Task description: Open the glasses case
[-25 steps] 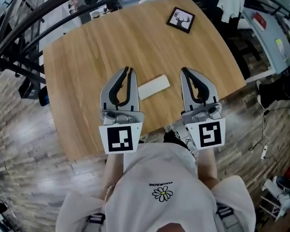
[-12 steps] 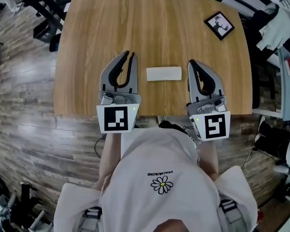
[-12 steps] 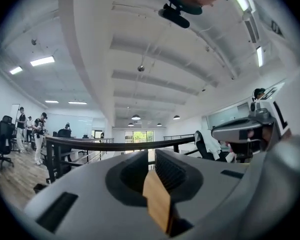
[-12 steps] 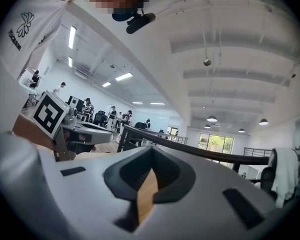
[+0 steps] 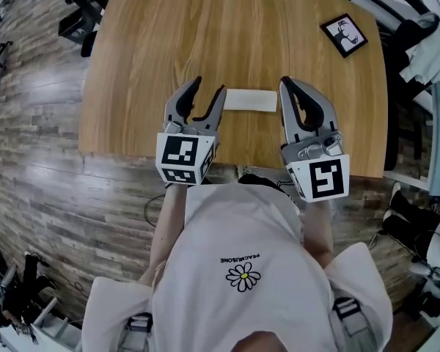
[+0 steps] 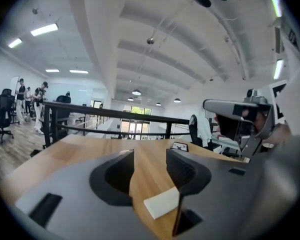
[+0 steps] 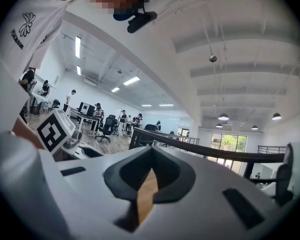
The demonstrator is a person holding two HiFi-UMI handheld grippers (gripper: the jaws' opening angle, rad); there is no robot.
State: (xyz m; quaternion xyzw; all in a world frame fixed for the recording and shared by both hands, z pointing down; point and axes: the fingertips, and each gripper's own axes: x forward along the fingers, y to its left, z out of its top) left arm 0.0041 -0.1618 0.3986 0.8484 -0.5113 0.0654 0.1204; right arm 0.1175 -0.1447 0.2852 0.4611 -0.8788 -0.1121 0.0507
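Note:
The glasses case (image 5: 249,100) is a flat white oblong that lies on the wooden table (image 5: 147,57), a little in from its near edge. My left gripper (image 5: 209,88) hovers at the case's left end. Its jaws are opening, and the right fingertip (image 5: 220,92) stands close beside the case without pressing on it. In the left gripper view the case (image 6: 162,203) shows low in the gap, against the right jaw. My right gripper (image 5: 285,83) is shut and empty just off the case's right end. In the right gripper view (image 7: 151,153) only table wood shows past the jaws.
A small black-framed deer picture (image 5: 345,35) lies at the table's far right corner and also shows in the left gripper view (image 6: 179,146). The table's near edge (image 5: 235,161) runs under both grippers. Black railings and office furniture stand around the table on a wood floor.
My left gripper has dropped toward the table and its jaws have spread from shut to wide. Both grippers now flank the case's ends. The right gripper stays shut.

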